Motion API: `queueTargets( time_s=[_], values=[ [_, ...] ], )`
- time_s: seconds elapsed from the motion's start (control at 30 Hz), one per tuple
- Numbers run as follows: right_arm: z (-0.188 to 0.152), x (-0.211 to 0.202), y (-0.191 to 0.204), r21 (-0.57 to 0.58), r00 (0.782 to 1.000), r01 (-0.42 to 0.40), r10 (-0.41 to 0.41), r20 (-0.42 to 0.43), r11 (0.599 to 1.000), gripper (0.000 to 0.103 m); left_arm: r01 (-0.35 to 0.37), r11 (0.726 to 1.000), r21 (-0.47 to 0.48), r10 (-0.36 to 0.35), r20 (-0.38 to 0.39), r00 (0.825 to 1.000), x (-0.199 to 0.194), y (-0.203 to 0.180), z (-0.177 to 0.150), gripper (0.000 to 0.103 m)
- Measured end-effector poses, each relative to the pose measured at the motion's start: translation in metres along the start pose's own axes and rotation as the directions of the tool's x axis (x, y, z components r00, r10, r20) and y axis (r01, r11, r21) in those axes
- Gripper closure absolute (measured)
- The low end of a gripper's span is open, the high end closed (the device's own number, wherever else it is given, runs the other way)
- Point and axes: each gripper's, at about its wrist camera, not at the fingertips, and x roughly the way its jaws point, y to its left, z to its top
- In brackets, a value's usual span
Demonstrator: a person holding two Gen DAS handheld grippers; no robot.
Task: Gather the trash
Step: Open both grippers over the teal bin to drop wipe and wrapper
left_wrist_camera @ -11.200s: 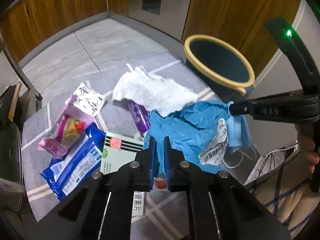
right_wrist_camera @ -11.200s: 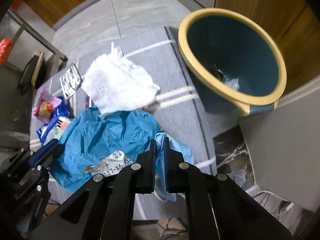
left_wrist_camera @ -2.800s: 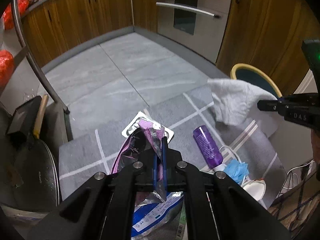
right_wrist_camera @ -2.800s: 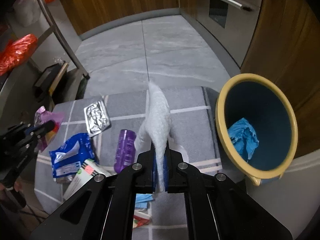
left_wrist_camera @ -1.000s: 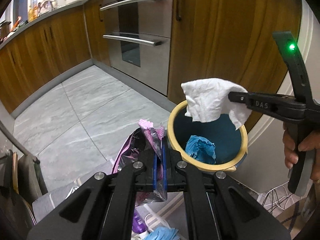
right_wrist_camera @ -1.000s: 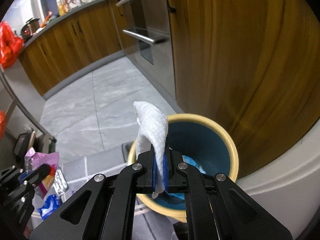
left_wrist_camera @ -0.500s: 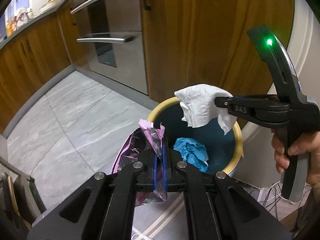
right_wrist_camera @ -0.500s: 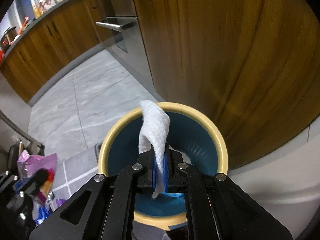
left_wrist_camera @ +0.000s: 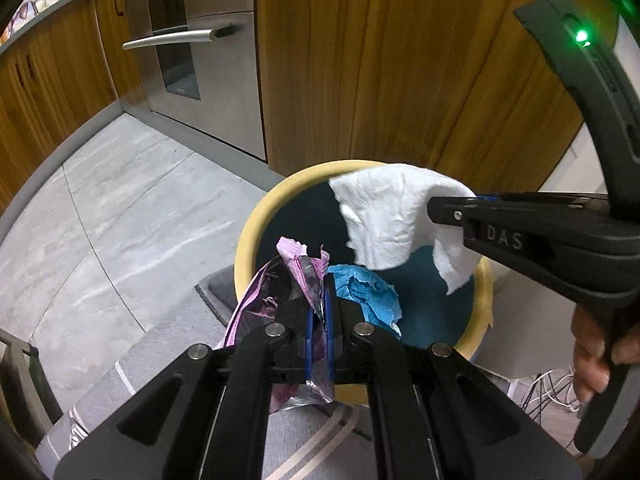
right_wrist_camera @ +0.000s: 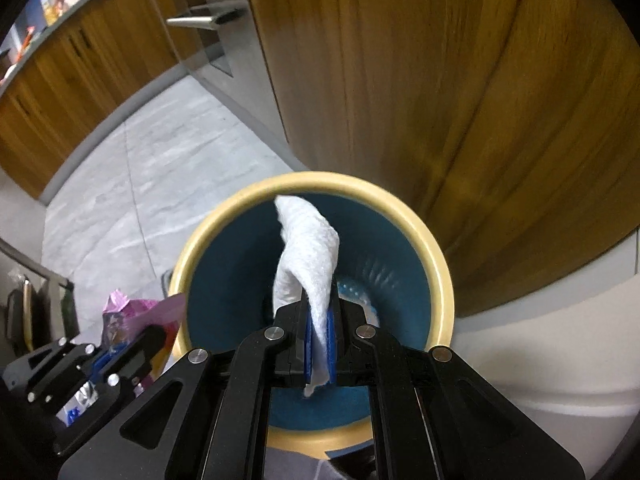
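A teal bin with a yellow rim (left_wrist_camera: 256,224) (right_wrist_camera: 438,272) stands on the floor by a wooden cabinet. Crumpled blue plastic (left_wrist_camera: 366,292) lies inside it. My right gripper (right_wrist_camera: 319,332) is shut on a white paper towel (right_wrist_camera: 308,256) and holds it over the bin's opening; the towel also shows in the left wrist view (left_wrist_camera: 392,220). My left gripper (left_wrist_camera: 319,320) is shut on a purple foil wrapper (left_wrist_camera: 296,276) at the bin's near left rim; the wrapper also shows in the right wrist view (right_wrist_camera: 132,316).
The bin sits at the corner of a grey striped mat (left_wrist_camera: 168,344). Wooden cabinets (left_wrist_camera: 400,60) and a steel oven (left_wrist_camera: 208,52) stand behind it. A white wall base (right_wrist_camera: 560,340) is to the right. More wrappers (right_wrist_camera: 80,400) lie on the mat at the left.
Both grippers have moved closer to the bin. The white towel now hangs lower over the opening, and the purple wrapper has come up to the rim.
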Motion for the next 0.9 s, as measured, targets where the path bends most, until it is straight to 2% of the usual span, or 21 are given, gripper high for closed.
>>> queueTargets(
  time_s=[0.2,0.57,0.7,0.77,0.9],
  values=[
    [0.0,0.0,0.0,0.012,1.0,-0.007,0.007,-0.006,1.0,0.096,0.013,0.999,-0.046,-0.013,0.004,1.0,0.007,0.004,0.005,0.099],
    [0.002,0.001,-0.004,0.024,1.0,-0.018,0.018,-0.006,1.0,0.096,0.034,0.999,-0.034,-0.033,0.021,0.999,0.006,-0.002,0.006,0.096],
    [0.0,-0.001,-0.004,0.019,1.0,-0.017,0.017,0.0,1.0,0.092,0.021,0.999,-0.034,-0.02,0.029,0.999,0.002,-0.002,0.005,0.083],
    [-0.001,-0.002,-0.003,0.019,1.0,-0.016,0.016,0.005,1.0,0.092,0.013,0.999,-0.034,-0.012,0.034,0.999,0.0,-0.001,0.004,0.08],
    [-0.001,-0.003,-0.004,0.022,1.0,-0.021,0.02,0.01,1.0,0.086,-0.001,0.999,-0.041,0.002,0.038,0.999,-0.003,0.003,0.003,0.065]
  ],
)
